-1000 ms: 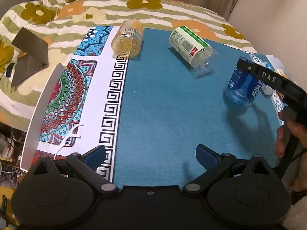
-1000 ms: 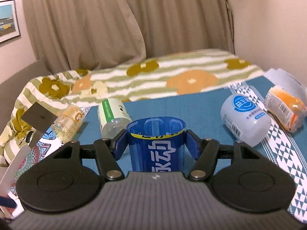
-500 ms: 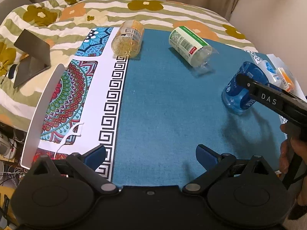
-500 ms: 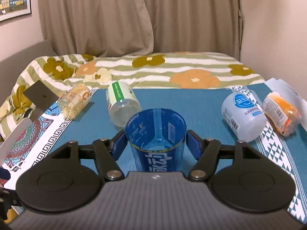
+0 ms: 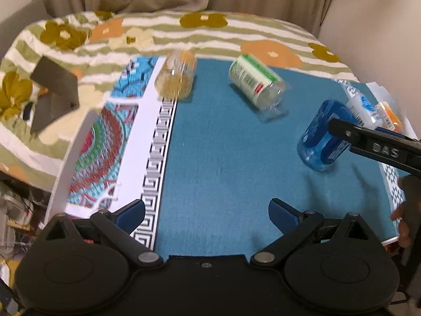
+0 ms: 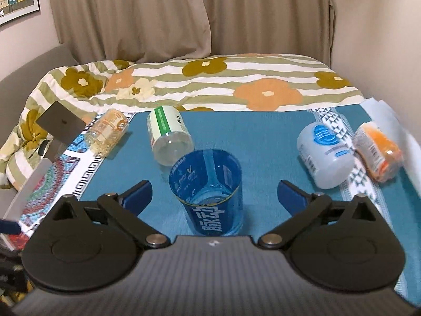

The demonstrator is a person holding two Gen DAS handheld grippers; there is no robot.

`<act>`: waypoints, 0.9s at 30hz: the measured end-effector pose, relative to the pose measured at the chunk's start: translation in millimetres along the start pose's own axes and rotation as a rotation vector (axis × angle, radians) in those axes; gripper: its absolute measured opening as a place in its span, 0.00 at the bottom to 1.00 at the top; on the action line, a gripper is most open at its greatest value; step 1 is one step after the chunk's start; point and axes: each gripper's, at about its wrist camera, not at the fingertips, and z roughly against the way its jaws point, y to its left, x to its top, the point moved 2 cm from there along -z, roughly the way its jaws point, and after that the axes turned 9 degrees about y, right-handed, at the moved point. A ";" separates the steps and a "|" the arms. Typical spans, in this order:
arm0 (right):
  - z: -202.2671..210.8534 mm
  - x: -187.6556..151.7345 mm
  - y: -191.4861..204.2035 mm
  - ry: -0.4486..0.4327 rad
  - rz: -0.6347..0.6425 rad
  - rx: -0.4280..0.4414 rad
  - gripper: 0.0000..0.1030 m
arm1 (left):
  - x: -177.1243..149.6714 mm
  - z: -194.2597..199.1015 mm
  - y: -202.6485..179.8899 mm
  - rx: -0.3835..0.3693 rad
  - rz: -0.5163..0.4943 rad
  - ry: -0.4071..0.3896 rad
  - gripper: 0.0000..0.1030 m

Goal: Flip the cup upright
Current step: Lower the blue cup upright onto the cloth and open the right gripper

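A clear blue cup (image 6: 210,194) stands upright on the teal mat, mouth up, between the open fingers of my right gripper (image 6: 214,197), which stand apart from its sides. In the left wrist view the same blue cup (image 5: 319,134) stands at the right with the right gripper's black finger (image 5: 373,144) beside it. My left gripper (image 5: 206,213) is open and empty, low over the near part of the mat.
Several cups lie on their sides: a yellow-printed one (image 6: 106,134), a green-and-white one (image 6: 168,137), a white-and-blue one (image 6: 325,154) and an orange one (image 6: 379,152). A floral blanket (image 6: 210,79) lies behind. A patterned cloth (image 5: 105,142) and grey stand (image 5: 52,92) are at left.
My right gripper tilted the blue cup to upright, set it on the mat and opened its fingers off it. The left gripper barely moved.
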 end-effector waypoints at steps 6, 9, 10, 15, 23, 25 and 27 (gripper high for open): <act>51.2 13.9 -8.6 0.057 0.016 -0.036 1.00 | 10.9 31.7 -13.4 0.021 -0.030 -0.067 0.99; 72.1 16.4 -16.7 0.114 0.023 -0.062 1.00 | 14.3 44.8 -20.7 0.033 -0.043 -0.094 0.99; 77.2 16.7 -19.8 0.134 0.025 -0.066 1.00 | 14.8 48.3 -23.0 0.038 -0.049 -0.101 0.99; 96.0 11.1 -36.2 0.189 0.015 -0.100 1.00 | 15.7 61.7 -32.8 0.060 -0.077 -0.149 0.99; 102.7 -7.1 -54.0 0.262 -0.027 -0.144 1.00 | 7.9 64.3 -39.2 0.056 -0.071 -0.174 0.99; 103.5 -9.8 -57.0 0.269 -0.037 -0.147 1.00 | 6.1 64.0 -41.1 0.052 -0.072 -0.175 0.99; 104.7 -10.9 -58.4 0.271 -0.040 -0.153 1.00 | 5.4 64.5 -42.4 0.048 -0.076 -0.176 0.99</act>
